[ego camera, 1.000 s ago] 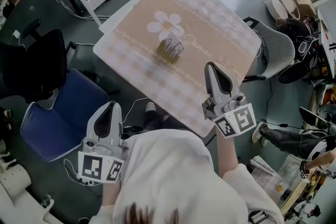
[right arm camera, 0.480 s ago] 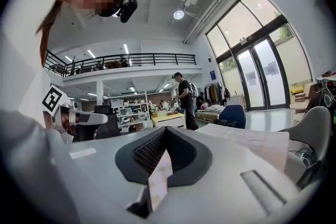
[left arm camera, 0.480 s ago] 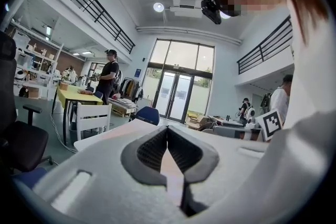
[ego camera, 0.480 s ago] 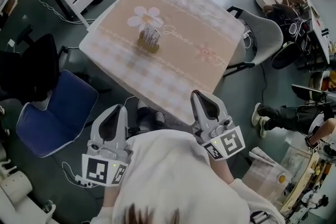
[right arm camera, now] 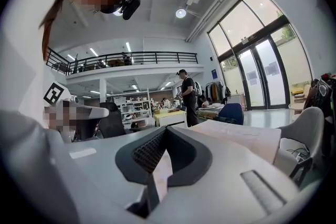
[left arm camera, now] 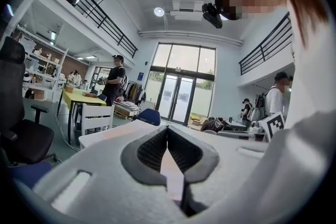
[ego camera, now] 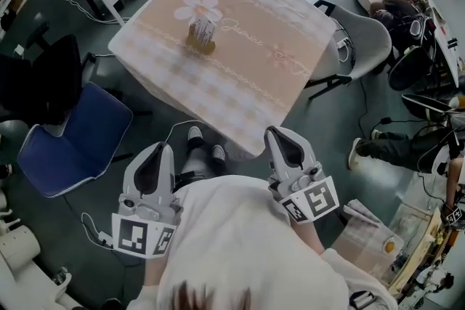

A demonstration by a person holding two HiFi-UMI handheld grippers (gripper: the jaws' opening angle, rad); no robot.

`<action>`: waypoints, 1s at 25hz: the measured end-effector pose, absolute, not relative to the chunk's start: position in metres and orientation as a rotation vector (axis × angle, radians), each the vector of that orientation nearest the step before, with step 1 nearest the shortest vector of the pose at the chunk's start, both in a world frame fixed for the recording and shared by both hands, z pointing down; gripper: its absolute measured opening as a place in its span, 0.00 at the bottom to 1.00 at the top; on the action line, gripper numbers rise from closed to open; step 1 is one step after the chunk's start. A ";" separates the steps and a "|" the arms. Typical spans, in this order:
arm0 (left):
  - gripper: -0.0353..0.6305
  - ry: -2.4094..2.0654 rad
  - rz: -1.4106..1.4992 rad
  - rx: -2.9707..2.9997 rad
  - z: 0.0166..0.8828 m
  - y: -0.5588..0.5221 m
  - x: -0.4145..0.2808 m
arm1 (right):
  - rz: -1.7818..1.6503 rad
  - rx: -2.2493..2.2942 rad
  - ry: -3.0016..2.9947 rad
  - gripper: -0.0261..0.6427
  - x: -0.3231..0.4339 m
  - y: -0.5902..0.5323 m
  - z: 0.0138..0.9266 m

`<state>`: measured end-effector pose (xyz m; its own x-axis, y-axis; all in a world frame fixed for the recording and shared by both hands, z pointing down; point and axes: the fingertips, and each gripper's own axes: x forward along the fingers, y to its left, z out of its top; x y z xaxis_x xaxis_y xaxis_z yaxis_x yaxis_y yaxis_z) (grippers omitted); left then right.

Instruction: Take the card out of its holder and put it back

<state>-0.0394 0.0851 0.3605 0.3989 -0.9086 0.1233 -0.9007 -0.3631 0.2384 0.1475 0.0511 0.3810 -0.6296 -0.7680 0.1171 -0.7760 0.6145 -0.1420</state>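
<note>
1. Plainly, both claws are closed and empty. The left claw [ego camera: 155, 150] and the right claw [ego camera: 280, 136] each have their tips meeting, and both gripper views show nothing caught between the pads.
2. The holder [ego camera: 202, 44] stands on the surface [ego camera: 247, 83], well ahead of both claws and closer to the left claw's line. The card [ego camera: 203, 27] appears to stand upright in it.
3. A claw that reaches in while closed would probably knock the holder over or push it along, since it looks small and light. The jaws need to part first.
4. If one claw pulls the card while the other does not steady the holder, the holder may lift or tip with it.
5. The near corner of the surface lies between the claws and the holder, so a low reach could snag the cloth.
6. In the head view the card and holder are too small to tell how many cards there are or how deep they sit.
7. Neither gripper view shows the holder; both look out across the room.
</note>
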 end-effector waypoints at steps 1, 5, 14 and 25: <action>0.06 -1.593 -0.045 2.392 0.360 0.089 -0.039 | 0.275 1.329 -2.781 0.04 0.149 0.054 0.382; 0.06 -1.599 -0.054 2.401 0.360 0.101 -0.036 | 0.276 1.323 -2.778 0.04 0.150 0.064 0.386; 0.06 -1.616 -0.069 2.430 0.357 0.111 -0.043 | 0.291 1.293 -2.781 0.04 0.140 0.073 0.382; 0.06 -1.654 -0.018 2.395 0.356 0.095 -0.079 | 0.285 1.265 -2.808 0.04 0.112 0.059 0.374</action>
